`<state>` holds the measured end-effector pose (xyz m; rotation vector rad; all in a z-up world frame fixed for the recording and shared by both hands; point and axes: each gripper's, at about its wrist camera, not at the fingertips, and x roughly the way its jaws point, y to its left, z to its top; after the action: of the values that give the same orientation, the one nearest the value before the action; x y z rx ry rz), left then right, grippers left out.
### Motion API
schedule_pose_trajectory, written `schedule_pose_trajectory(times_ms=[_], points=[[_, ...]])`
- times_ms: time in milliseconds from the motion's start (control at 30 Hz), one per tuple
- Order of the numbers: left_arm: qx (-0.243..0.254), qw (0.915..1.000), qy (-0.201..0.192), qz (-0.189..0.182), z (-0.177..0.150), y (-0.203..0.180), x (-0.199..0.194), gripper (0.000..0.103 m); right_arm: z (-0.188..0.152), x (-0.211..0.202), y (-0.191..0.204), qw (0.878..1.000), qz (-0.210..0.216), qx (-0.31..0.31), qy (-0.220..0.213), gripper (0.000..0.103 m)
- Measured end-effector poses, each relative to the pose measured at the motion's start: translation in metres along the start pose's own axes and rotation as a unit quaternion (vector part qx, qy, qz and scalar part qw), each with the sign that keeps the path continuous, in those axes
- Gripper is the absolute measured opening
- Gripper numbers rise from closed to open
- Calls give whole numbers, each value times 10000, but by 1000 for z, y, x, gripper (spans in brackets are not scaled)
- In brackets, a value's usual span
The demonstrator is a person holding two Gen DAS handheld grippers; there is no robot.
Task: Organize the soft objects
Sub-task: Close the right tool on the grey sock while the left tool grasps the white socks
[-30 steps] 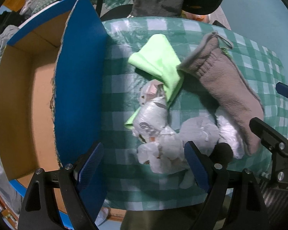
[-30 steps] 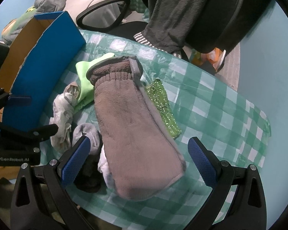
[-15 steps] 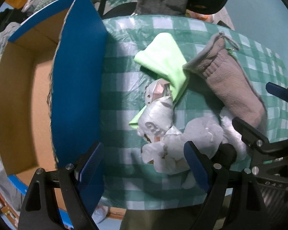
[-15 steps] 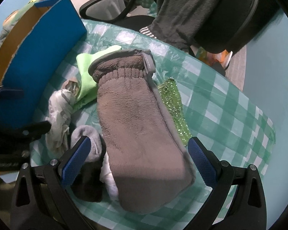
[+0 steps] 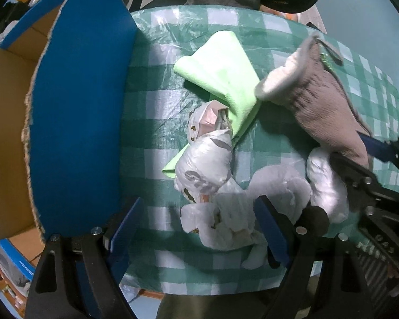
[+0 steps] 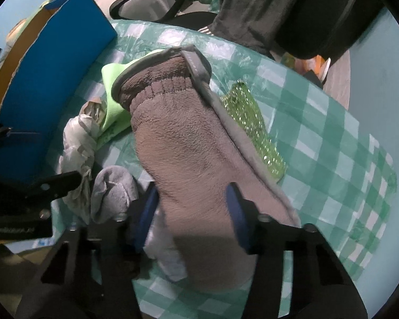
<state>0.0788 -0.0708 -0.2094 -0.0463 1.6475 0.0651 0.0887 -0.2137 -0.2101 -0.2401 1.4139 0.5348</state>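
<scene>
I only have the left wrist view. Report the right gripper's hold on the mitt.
Observer: The right gripper is shut on the mitt, with one finger pressed into each side near its closed end.
Operator: Say what lies on the mitt's far side.
Observer: A sparkly green pouch lies flat on the tablecloth along that edge. Your view shows barely a sliver of it.
</scene>
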Motion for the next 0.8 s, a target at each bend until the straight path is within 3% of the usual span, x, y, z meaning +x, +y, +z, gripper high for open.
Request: schedule_pose_trajectory(times_ms=[133,400,567,800], points=[[-48,9999,99,27,8,-1,9,86,-1,-8,-5,9997,163,187,-84,26],[-364,9989,180,-221,10,16,20,83,-4,-22,-9,9988,320,290,-238,20],[-407,9981,201,-411,6,26,20,42,-6,-31,-9,9982,380,343,-316,19],[-310,9988,-59,-387,-15,35,16,35,-8,-38,-6,9978,380,368,-392,18]])
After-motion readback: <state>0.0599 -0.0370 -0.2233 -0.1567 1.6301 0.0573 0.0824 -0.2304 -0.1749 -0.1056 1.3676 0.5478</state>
